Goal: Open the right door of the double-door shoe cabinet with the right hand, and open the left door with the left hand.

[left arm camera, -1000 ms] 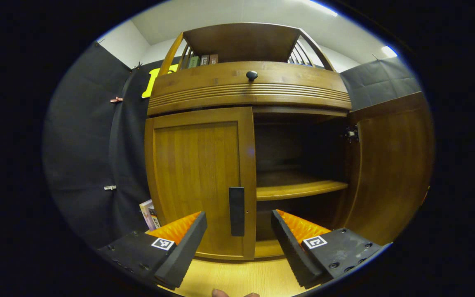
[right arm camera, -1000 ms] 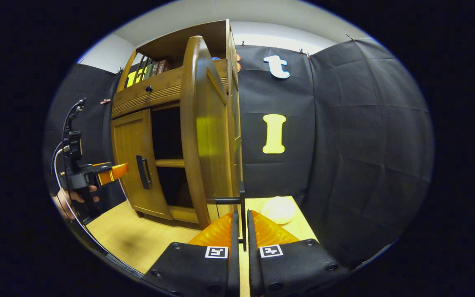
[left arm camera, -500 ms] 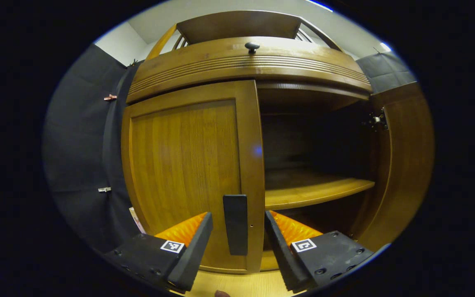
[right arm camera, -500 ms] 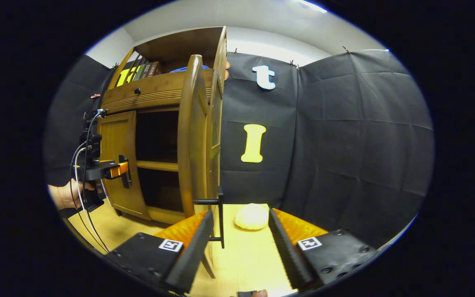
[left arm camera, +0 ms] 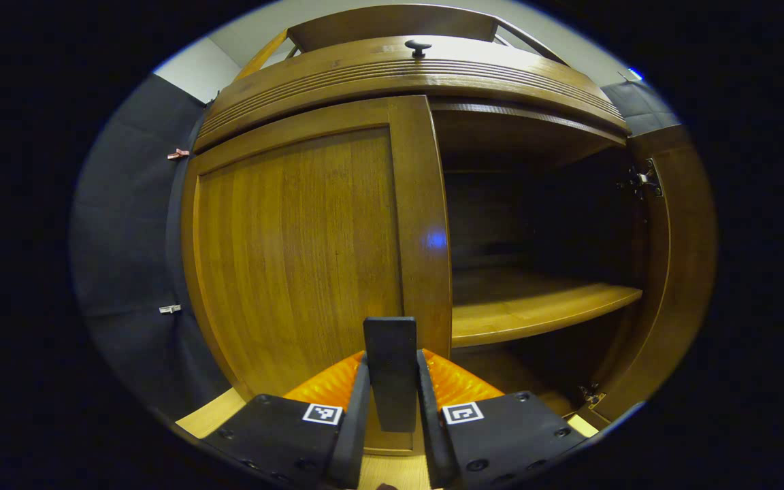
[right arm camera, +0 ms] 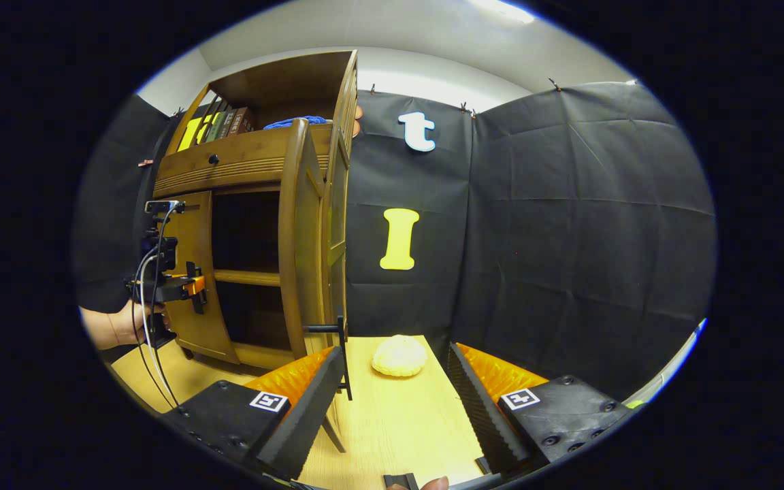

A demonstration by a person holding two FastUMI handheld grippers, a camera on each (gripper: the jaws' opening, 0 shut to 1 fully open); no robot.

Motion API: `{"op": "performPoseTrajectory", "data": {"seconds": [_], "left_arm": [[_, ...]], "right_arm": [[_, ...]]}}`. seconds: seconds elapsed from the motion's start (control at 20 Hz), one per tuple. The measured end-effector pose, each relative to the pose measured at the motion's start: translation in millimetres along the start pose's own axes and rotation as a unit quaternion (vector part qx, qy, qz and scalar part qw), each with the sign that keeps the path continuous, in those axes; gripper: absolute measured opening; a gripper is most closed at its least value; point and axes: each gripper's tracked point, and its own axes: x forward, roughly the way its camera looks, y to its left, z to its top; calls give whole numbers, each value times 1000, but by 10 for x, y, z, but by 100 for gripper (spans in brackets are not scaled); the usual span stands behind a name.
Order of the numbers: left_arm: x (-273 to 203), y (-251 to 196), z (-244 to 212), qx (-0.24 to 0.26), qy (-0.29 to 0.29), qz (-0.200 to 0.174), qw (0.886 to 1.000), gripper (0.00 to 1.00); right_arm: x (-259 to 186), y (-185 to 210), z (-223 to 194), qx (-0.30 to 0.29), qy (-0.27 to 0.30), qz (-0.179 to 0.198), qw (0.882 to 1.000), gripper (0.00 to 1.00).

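In the left gripper view, the left gripper [left arm camera: 392, 401] is closed down on the dark handle [left arm camera: 390, 371] of the left door [left arm camera: 297, 252], one finger pressing each side of it. That door stands shut against the shoe cabinet [left arm camera: 405, 71]. Just right of it the cabinet's right half gapes open: a bare wooden shelf [left arm camera: 535, 309] crosses the dark inside, and nothing can be made out on it or in the shadow below it. Above the doors runs a ribbed drawer front with a small dark knob [left arm camera: 418, 47].

In the right gripper view, the right gripper [right arm camera: 392, 401] has its fingers spread wide and holds nothing. Between them lies the light wooden tabletop [right arm camera: 405, 422]. The right door [right arm camera: 300, 245] is swung out edge-on just beyond the gripper's left finger, its thin dark handle [right arm camera: 341, 357] close by that finger but apart from it. A pale round bun-like lump [right arm camera: 399, 355] rests on the tabletop past the door, near the black cloth wall. Farther left, a hand [right arm camera: 116, 327] holds the left gripper at the left door. Books [right arm camera: 218, 124] and something blue [right arm camera: 293, 122] sit in the cabinet's top shelf.
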Motion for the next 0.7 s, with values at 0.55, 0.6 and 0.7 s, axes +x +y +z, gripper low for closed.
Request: {"op": "performPoseTrajectory", "data": {"seconds": [0.55, 0.6, 0.7], "left_arm": [[-538, 174, -70, -24, 21, -27, 999, 29], [-645, 227, -67, -24, 20, -27, 999, 28], [-859, 324, -107, -24, 19, -24, 999, 29]], "right_arm": [[-309, 563, 225, 0, -26, 31, 999, 98], [-320, 631, 241, -1, -28, 36, 999, 98], [-325, 759, 260, 2, -28, 46, 999, 98]]}}
